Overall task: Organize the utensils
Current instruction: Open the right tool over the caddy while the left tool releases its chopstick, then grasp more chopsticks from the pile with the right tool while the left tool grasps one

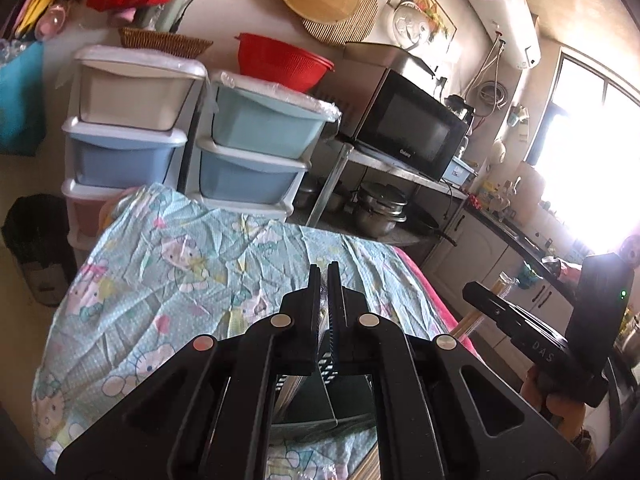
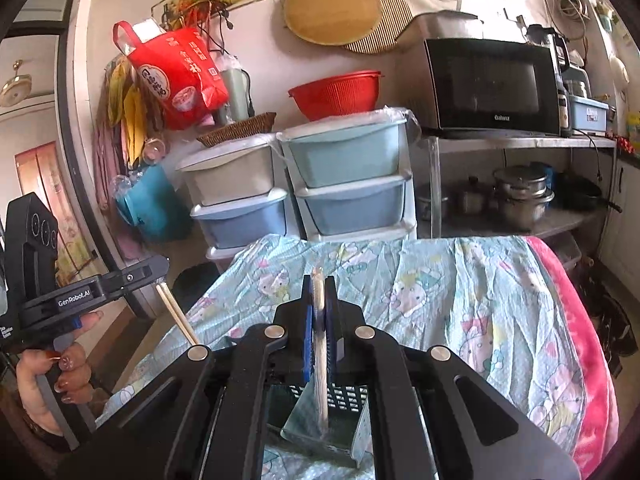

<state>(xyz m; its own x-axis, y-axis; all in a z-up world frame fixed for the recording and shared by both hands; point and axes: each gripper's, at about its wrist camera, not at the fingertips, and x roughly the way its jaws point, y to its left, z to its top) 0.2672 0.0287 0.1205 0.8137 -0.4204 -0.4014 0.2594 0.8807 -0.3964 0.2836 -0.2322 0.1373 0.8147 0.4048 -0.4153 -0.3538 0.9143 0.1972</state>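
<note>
black right hand-held gripper (image 2: 319,312) | clamps chopsticks (image 2: 320,360) | over holder (image 2: 336,424)

The cloth-covered worktop (image 2: 460,300) lies bare ahead — drawer stacks (image 2: 352,176) wall its far edge, a perforated holder (image 2: 340,396) below.

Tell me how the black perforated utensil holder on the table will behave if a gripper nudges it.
The utensil holder is tall for its footprint with thin perforated walls, so it probably weighs little and may tip. It sits on a wrinkled tablecloth, which may drag or bunch with it. The right gripper, shut on chopsticks reaching into it, could lever it over.
</note>
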